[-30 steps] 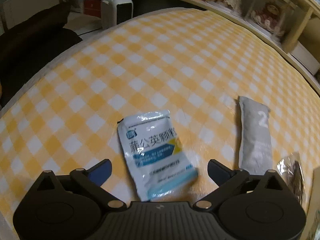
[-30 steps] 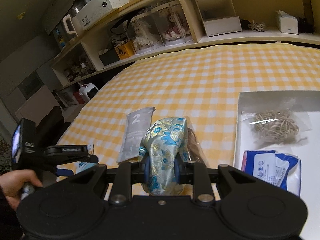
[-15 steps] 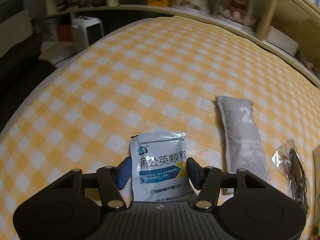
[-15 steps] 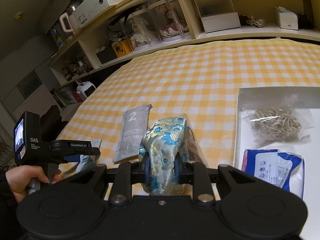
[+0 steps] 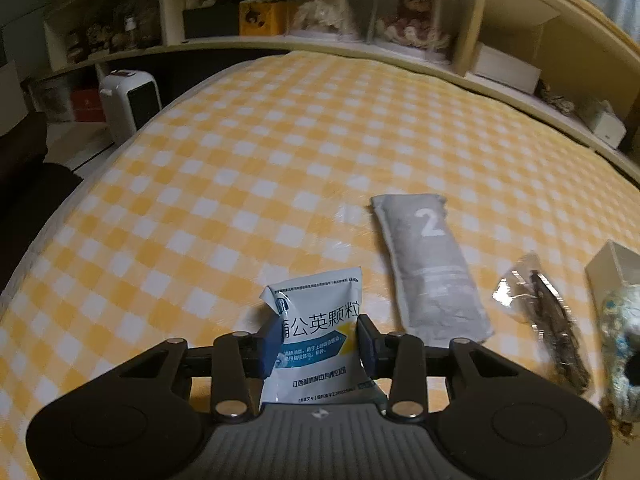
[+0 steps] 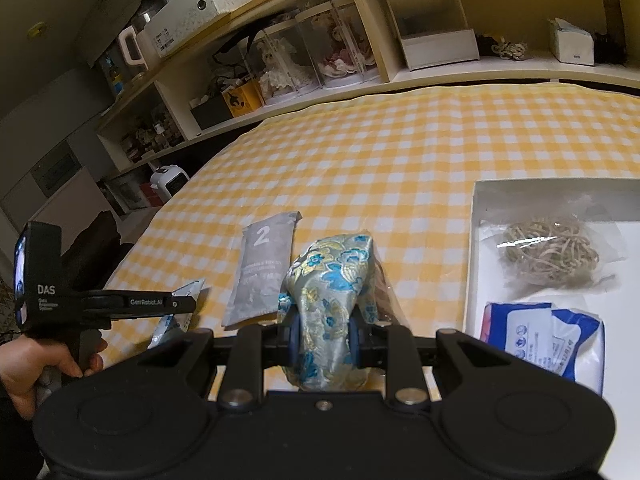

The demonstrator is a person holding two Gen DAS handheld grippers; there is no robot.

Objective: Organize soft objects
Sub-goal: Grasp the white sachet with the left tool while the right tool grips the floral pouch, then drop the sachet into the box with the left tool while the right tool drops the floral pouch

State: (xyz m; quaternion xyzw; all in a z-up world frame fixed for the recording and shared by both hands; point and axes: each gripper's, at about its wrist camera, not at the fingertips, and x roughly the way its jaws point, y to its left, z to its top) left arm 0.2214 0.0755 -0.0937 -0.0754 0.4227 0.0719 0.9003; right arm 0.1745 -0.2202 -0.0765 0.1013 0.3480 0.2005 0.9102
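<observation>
Left wrist view: the left gripper (image 5: 318, 342) is pinched in on a white-and-blue sachet (image 5: 316, 340), both blue-padded fingers (image 5: 270, 342) pressing its side edges, the packet's top corner standing up above them. The sachet looks lifted just off the yellow-checked tabletop (image 5: 280, 160). Just to its right lies a grey pouch marked 2 (image 5: 434, 264), flat on the cloth, and further right a clear bag of dark pieces (image 5: 548, 320). At the far right edge, a corner of the white tray (image 5: 612, 264) and a scrap of floral fabric.

Right wrist view: the right gripper (image 6: 324, 340) is clamped narrow around a blue-and-gold brocade pouch (image 6: 332, 280), which stands up between the fingers, over the tabletop beside the grey pouch. To the right, the tray holds a bag of rubber bands (image 6: 548, 250) and a blue-and-white packet (image 6: 548, 340). At left, the other gripper with its sachet, hand (image 6: 44, 364) on the handle.
</observation>
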